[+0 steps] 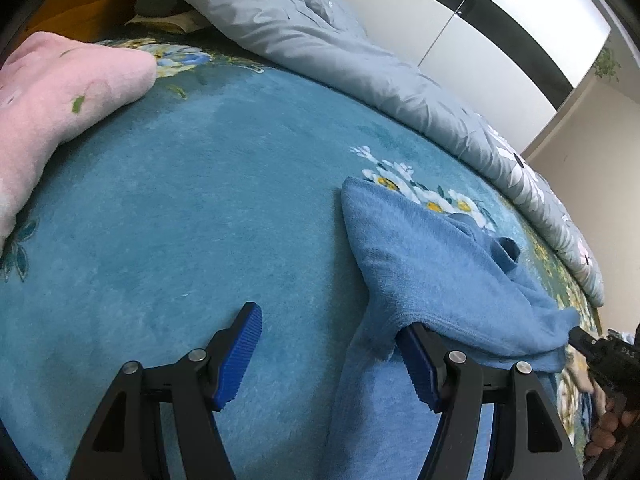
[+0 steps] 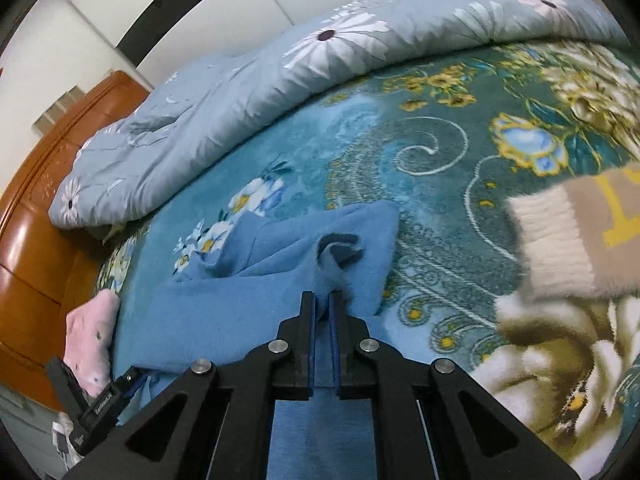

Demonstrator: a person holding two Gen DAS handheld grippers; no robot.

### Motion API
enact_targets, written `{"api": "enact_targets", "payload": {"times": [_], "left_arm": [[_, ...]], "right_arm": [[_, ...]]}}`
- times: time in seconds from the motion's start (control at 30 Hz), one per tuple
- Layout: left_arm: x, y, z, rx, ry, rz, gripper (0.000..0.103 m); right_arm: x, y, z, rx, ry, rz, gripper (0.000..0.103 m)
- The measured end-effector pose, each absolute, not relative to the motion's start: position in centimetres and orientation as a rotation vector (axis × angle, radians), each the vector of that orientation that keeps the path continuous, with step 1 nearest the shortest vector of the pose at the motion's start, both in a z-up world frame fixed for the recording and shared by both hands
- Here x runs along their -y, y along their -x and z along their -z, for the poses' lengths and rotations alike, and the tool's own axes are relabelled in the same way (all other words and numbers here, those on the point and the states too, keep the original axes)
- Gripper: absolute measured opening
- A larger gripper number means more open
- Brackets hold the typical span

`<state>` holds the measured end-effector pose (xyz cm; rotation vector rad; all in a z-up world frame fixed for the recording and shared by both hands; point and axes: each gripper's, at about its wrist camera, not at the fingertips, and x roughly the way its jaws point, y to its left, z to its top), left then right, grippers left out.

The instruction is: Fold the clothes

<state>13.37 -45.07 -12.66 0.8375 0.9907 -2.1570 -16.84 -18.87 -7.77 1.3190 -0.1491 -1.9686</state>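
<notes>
A blue fleece garment lies partly folded on the teal floral bedspread. My left gripper is open; the garment's edge drapes over its right finger. In the right wrist view the same garment lies ahead of me. My right gripper is shut on a bunched fold of the garment. The right gripper also shows at the far right of the left wrist view. The left gripper shows at the lower left of the right wrist view.
A pink garment lies at the left, also seen in the right wrist view. A grey-blue floral duvet is piled along the far side. A beige knit garment lies at the right. A wooden headboard stands at the left.
</notes>
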Motion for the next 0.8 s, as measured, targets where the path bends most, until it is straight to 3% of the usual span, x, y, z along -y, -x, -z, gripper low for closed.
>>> {"api": "enact_targets", "payload": {"times": [0.23, 0.7, 0.8], "left_arm": [[45.1, -13.5, 12.6, -0.990, -0.844, 2.155, 0.071], [44.5, -14.0, 11.6, -0.992, -0.829, 2.176, 0.071], [43.6, -14.6, 10.0, -0.983, -0.803, 2.222, 0.071]], "right_arm": [[18.4, 17.0, 7.5, 0.221, -1.294, 1.951, 0.002], [17.5, 16.4, 5.6, 0.148, -1.223, 1.965, 0.001], [19.8, 15.6, 5.5, 0.047, -1.226, 1.944, 0.001]]}}
